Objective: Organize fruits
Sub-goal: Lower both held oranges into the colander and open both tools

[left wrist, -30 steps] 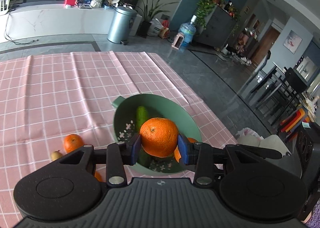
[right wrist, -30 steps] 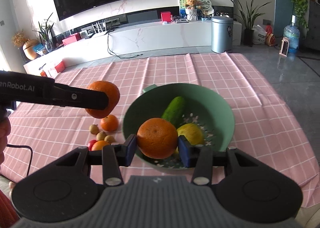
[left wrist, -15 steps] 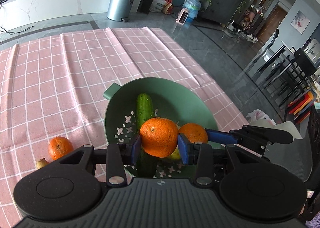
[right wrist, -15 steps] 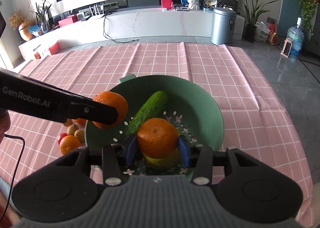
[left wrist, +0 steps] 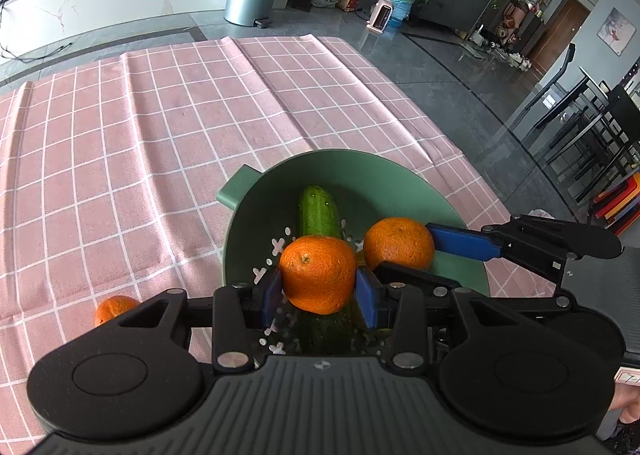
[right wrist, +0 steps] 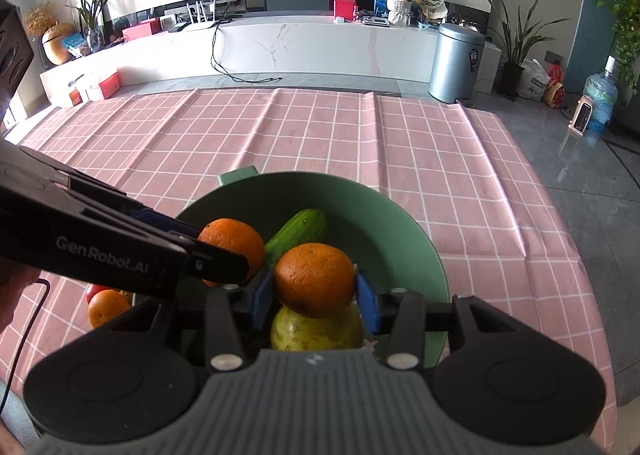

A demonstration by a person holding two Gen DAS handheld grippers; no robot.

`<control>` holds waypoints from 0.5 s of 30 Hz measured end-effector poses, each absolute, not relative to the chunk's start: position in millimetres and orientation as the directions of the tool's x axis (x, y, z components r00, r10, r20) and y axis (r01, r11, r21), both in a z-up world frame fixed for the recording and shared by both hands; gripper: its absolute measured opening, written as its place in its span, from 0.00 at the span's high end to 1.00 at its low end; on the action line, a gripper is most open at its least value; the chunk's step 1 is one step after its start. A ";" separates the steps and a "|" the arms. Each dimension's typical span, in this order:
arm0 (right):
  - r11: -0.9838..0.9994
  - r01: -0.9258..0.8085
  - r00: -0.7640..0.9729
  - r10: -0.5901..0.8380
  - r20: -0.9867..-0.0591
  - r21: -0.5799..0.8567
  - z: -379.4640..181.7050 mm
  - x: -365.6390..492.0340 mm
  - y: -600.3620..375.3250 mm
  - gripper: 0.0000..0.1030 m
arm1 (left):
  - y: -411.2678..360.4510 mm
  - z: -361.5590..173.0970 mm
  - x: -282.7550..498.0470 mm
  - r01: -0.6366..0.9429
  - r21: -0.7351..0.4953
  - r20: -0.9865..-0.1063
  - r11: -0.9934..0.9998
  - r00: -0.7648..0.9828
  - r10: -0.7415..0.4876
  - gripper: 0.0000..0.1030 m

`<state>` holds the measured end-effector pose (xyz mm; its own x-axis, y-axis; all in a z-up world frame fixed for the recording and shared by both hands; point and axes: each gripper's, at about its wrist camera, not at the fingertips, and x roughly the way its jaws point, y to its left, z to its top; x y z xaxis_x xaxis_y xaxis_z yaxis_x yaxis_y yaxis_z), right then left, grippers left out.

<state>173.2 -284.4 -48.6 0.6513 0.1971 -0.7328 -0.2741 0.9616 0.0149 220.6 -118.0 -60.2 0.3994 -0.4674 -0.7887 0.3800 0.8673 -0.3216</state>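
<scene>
A green colander bowl [left wrist: 360, 167] [right wrist: 404, 227] sits on the pink checked cloth and holds a cucumber [left wrist: 318, 209] [right wrist: 298, 229] and a yellow-green fruit [right wrist: 316, 329]. My left gripper [left wrist: 319, 289] is shut on an orange [left wrist: 318, 273] over the bowl; that orange also shows in the right wrist view [right wrist: 232, 241]. My right gripper [right wrist: 315, 297] is shut on another orange [right wrist: 314, 279], over the bowl right of the left one; it shows in the left wrist view [left wrist: 398, 241].
More oranges lie on the cloth left of the bowl [left wrist: 112, 307] [right wrist: 106, 307], with a red fruit [right wrist: 96, 289] beside one. The cloth's right edge [left wrist: 460, 159] drops to the grey floor. A metal bin [right wrist: 456, 63] stands beyond the table.
Both grippers have moved forward and lower over the bowl, each still holding its orange. The two oranges have come closer together above the cucumber.
</scene>
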 end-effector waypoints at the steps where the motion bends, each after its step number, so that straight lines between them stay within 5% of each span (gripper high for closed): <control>1: 0.961 -0.276 0.650 0.197 -0.734 0.013 -48.8 175.4 -284.1 0.59 | -117.5 -60.8 223.3 0.372 -0.328 -0.789 0.868 0.397 -0.468 0.56; 9: 0.957 -0.286 0.625 0.218 -0.750 0.039 -50.8 196.5 -283.4 0.59 | -110.6 -66.1 237.5 0.316 -0.373 -0.789 0.873 0.387 -0.477 0.53; 15: 0.958 -0.286 0.615 0.211 -0.760 0.035 -53.3 204.4 -282.9 0.58 | -105.0 -61.7 234.8 0.298 -0.382 -0.784 0.875 0.396 -0.477 0.37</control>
